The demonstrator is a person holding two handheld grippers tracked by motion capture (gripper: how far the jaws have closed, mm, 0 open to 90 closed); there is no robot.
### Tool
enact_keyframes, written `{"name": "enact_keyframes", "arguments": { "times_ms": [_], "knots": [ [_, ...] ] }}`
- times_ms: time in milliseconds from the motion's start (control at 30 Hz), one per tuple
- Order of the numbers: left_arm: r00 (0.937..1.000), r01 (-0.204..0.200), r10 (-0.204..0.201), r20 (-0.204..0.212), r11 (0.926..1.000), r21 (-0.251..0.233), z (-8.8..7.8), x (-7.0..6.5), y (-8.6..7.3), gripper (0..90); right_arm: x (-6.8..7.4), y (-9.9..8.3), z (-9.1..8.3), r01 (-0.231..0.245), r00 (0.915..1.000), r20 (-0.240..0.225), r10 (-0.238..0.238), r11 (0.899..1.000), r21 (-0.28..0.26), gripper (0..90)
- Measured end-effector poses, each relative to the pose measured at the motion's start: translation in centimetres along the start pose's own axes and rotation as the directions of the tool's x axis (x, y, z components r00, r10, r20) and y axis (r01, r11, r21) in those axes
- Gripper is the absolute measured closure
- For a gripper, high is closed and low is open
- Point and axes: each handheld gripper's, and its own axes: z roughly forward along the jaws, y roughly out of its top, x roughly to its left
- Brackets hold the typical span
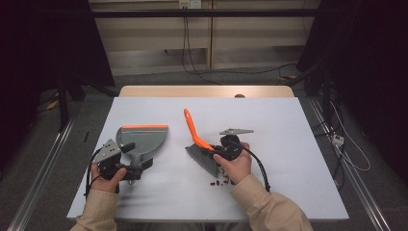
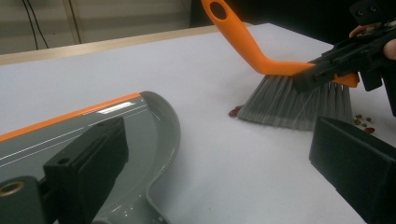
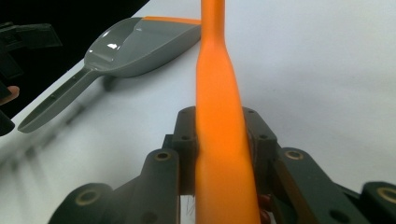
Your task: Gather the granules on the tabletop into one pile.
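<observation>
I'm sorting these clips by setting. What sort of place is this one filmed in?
Probably a lab or recording workroom, not a home: a bare white table stands alone between dark curtains, loose cables trail over the floor, and metal rails run along both sides.

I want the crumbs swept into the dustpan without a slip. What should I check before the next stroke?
1. Right tongs clamped on the brush handle: ok.
2. Bristles down on the table: ok.
3. Red crumbs within reach of the brush: ok; most lie on the side away from the dustpan, one on the near side.
4. Dustpan held steady: not ok; left tongs stand open, its handle not gripped.
5. Dustpan's orange lip facing the crumbs: not ok; it faces the far edge.
6. Path between brush and dustpan free: ok.
</observation>
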Motion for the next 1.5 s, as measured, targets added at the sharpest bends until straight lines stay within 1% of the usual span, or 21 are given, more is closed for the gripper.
{"name": "enact_keyframes", "arguments": {
  "times_ms": [33,100,167,233,300,400,467,500,533,633,667,700,733,800,833,967,1000,1100,1233,1300,1500],
  "knots": [
    [1.0000,0.001,-0.001,-0.001,1.0000,0.001,0.0,0.0,0.0,4.4,-0.1,0.1,-0.1,0.011,0.9999,-0.007,-0.012,1.000,-0.006,71.2],
    [1.0000,0.002,-0.002,-0.002,1.0000,0.001,0.0,0.0,0.0,4.4,-0.2,0.2,-0.6,0.003,0.9998,-0.021,-0.004,1.000,-0.016,71.2],
    [1.0000,0.003,-0.003,-0.001,1.0000,0.000,0.0,0.1,0.0,4.4,0.0,0.5,-0.9,0.020,0.9992,-0.035,-0.021,1.000,-0.024,71.2],
    [1.0000,0.003,-0.003,0.000,1.0000,0.000,0.0,0.1,0.0,4.4,0.2,0.6,-1.3,0.040,0.9968,-0.068,-0.042,0.999,-0.037,71.2],
    [1.0000,0.004,-0.004,0.000,1.0000,0.001,0.1,0.1,0.0,4.4,0.7,0.7,-1.6,0.059,0.9943,-0.087,-0.061,0.998,-0.029,71.2],
    [1.0000,0.005,-0.005,-0.001,1.0000,0.001,0.1,0.1,0.0,4.4,1.6,0.2,-2.0,0.094,0.9871,-0.129,-0.096,0.995,-0.022,71.2],
    [1.0000,0.006,-0.006,0.000,1.0000,0.000,0.0,0.1,0.0,4.4,2.2,-0.4,-2.0,0.104,0.9811,-0.163,-0.104,0.995,-0.009,71.2],
    [1.0000,0.007,-0.007,-0.001,1.0000,-0.001,0.0,0.1,0.0,4.4,2.3,-0.7,-2.0,0.112,0.9775,-0.180,-0.110,0.994,-0.002,71.2],
    [1.0000,0.007,-0.007,-0.001,1.0000,0.000,0.0,0.1,0.0,4.4,2.4,-1.2,-2.0,0.127,0.9718,-0.201,-0.123,0.992,0.009,71.2],
    [1.0000,0.008,-0.008,-0.002,1.0000,0.000,0.1,0.0,0.0,4.4,2.2,-2.2,-2.0,0.158,0.9611,-0.236,-0.144,0.987,0.042,71.2],
    [1.0000,0.008,-0.008,-0.002,1.0000,0.001,0.1,0.0,0.0,4.4,2.0,-2.4,-2.0,0.166,0.9618,-0.229,-0.150,0.985,0.050,71.2],
    [0.9999,0.010,-0.010,-0.002,0.9999,0.001,0.1,0.0,0.0,4.4,1.7,-2.4,-2.1,0.191,0.9597,-0.218,-0.177,0.980,0.047,71.2],
    [0.9999,0.011,-0.011,-0.002,0.9999,0.000,0.1,0.0,0.0,4.4,1.4,-2.3,-2.2,0.199,0.9573,-0.222,-0.185,0.979,0.042,71.2],
    [0.9999,0.011,-0.011,-0.003,0.9999,0.001,0.2,0.0,-0.1,4.4,0.7,-2.0,-2.1,0.213,0.9571,-0.208,-0.201,0.976,0.034,71.2],
    [1.0000,0.009,-0.009,-0.001,1.0000,0.003,0.2,0.0,-0.1,4.4,0.3,-1.9,-2.1,0.210,0.9565,-0.214,-0.198,0.977,0.033,71.2],
    [0.9999,0.010,-0.010,-0.005,0.9999,0.007,0.2,0.1,-0.1,4.4,-1.2,-1.5,-1.6,0.175,0.9606,-0.223,-0.166,0.984,0.021,71.2],
    [0.9999,0.011,-0.011,-0.004,0.9999,0.007,0.2,0.1,-0.1,4.4,-1.4,-1.2,-1.5,0.176,0.9611,-0.220,-0.167,0.984,0.024,71.2],
    [0.9999,0.010,-0.010,-0.004,0.9999,0.008,0.2,0.1,-0.1,4.4,-1.7,-0.5,-1.2,0.212,0.9568,-0.208,-0.203,0.977,0.021,71.2],
    [0.9999,0.013,-0.013,-0.006,0.9999,0.009,0.2,0.1,-0.1,4.4,-2.3,0.1,-0.7,0.211,0.9559,-0.214,-0.201,0.977,0.022,71.2],
    [0.9999,0.016,-0.016,-0.007,0.9998,0.009,0.2,0.2,-0.1,4.4,-2.6,0.3,-0.5,0.219,0.9533,-0.219,-0.208,0.976,0.023,71.2],
    [0.9999,0.013,-0.013,-0.004,0.9998,0.012,0.3,0.1,-0.2,4.4,-3.0,1.0,0.0,0.225,0.9526,-0.215,-0.215,0.974,0.023,71.2]
  ]
}}
